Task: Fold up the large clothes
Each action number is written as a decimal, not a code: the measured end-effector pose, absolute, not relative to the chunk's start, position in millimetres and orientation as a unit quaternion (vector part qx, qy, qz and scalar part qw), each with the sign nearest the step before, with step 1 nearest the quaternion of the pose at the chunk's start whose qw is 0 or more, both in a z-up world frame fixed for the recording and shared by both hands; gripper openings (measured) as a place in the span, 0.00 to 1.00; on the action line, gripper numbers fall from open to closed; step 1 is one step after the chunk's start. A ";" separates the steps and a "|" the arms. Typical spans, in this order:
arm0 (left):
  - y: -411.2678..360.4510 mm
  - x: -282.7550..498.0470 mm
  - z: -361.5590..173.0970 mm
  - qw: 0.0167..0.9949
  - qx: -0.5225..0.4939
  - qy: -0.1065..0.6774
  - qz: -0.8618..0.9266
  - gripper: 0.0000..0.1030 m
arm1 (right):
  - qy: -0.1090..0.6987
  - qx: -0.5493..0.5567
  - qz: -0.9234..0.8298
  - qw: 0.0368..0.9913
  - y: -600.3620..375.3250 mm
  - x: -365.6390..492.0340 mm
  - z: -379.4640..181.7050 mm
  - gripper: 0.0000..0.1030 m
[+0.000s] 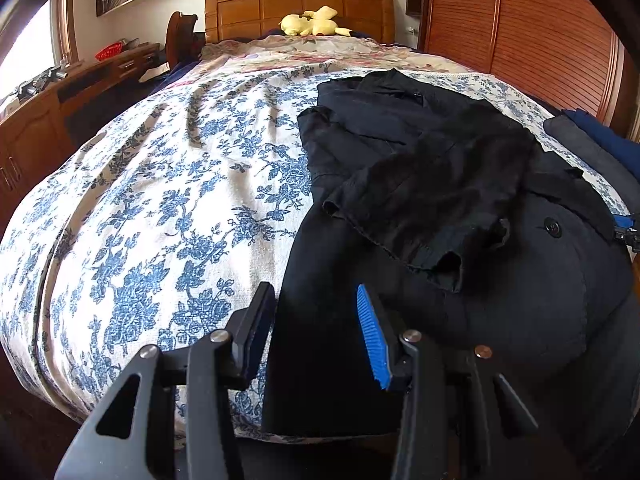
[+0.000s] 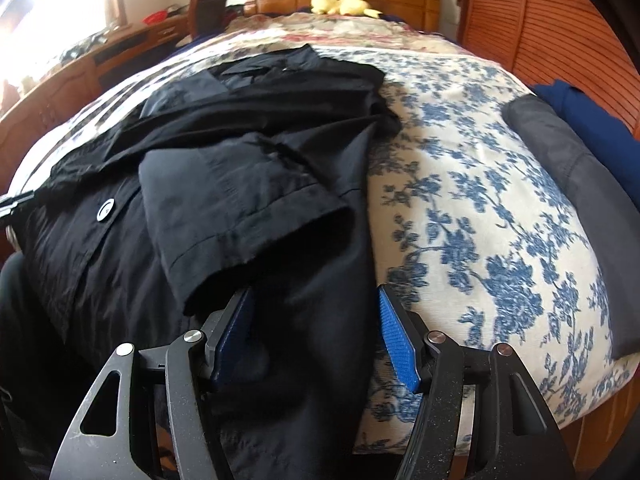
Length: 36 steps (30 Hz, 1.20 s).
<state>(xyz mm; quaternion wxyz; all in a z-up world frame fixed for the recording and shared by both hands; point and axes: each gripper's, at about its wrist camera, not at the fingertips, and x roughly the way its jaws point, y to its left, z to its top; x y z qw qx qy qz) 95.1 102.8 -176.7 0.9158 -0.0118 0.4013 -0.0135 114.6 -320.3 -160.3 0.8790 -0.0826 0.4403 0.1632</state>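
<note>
A large black coat (image 1: 460, 240) lies lengthwise on the bed, collar toward the headboard, both sleeves folded across its front, one button showing. It also shows in the right wrist view (image 2: 248, 208). My left gripper (image 1: 316, 300) is open, its jaws astride the coat's left edge near the hem. My right gripper (image 2: 316, 304) is open, its jaws astride the coat's right edge near the hem, below a sleeve cuff (image 2: 256, 240). Neither grips the cloth.
The bed has a blue-flowered white cover (image 1: 160, 208) with bare room left of the coat. Folded grey and blue clothes (image 2: 572, 152) lie at the bed's right side. A yellow plush toy (image 1: 312, 22) sits by the headboard. A wooden desk (image 1: 60, 96) stands left, a slatted wardrobe (image 1: 540, 32) right.
</note>
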 end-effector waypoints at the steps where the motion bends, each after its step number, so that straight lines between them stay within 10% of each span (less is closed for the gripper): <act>1: 103.4 94.7 -176.9 0.916 -0.013 0.401 -0.014 0.40 | 0.441 -0.085 0.164 0.878 -319.1 114.6 -160.6 0.63; 25: 111.5 66.4 -179.2 0.913 -0.023 0.407 -0.020 0.39 | 0.450 -0.050 0.215 0.865 -314.5 103.8 -157.3 0.56; 30: 106.0 61.2 -176.4 0.912 -0.030 0.407 -0.038 0.19 | 0.450 -0.053 0.213 0.866 -312.8 104.0 -160.3 0.56; 36: 107.9 62.1 -178.4 0.911 -0.028 0.411 -0.030 0.19 | 0.449 -0.051 0.214 0.866 -313.8 104.2 -160.3 0.56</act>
